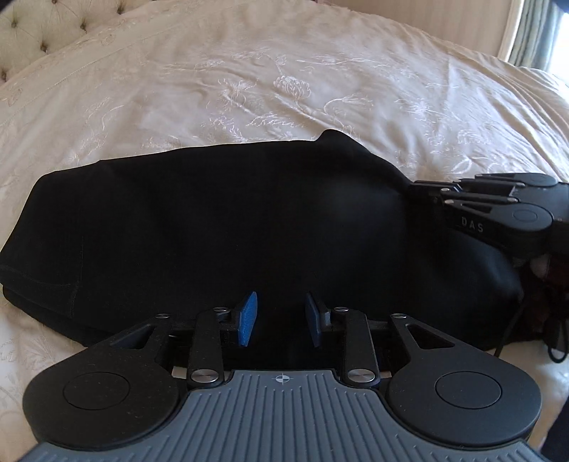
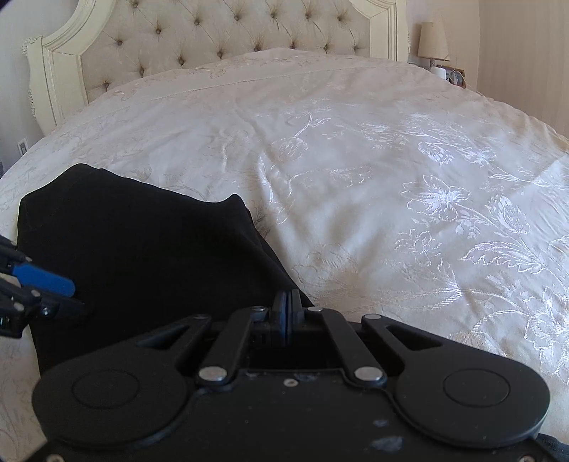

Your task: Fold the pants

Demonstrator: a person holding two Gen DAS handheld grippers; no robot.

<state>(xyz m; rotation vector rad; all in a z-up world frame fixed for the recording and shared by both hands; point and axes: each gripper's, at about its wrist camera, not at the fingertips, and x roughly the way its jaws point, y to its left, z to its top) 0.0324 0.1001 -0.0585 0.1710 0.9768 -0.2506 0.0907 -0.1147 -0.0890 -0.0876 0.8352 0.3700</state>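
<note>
Your right gripper [image 2: 286, 312] sits pads pressed together at the near edge of the folded black pants [image 2: 142, 248] on the cream bedspread [image 2: 391, 177], left gripper [image 2: 67, 295] parted over the pants' left side, tufted headboard [image 2: 220, 32] and lamp [image 2: 432, 39] beyond.

The folded pants [image 1: 231, 227] lie on the bed [image 1: 249, 89], toward its near edge. The left hand-held gripper [image 1: 281, 316] sits over their near side; the right hand-held gripper [image 2: 286, 312] is at their right end. The headboard [image 2: 213, 39] stands behind, with a lamp [image 2: 432, 39] to its right.
</note>
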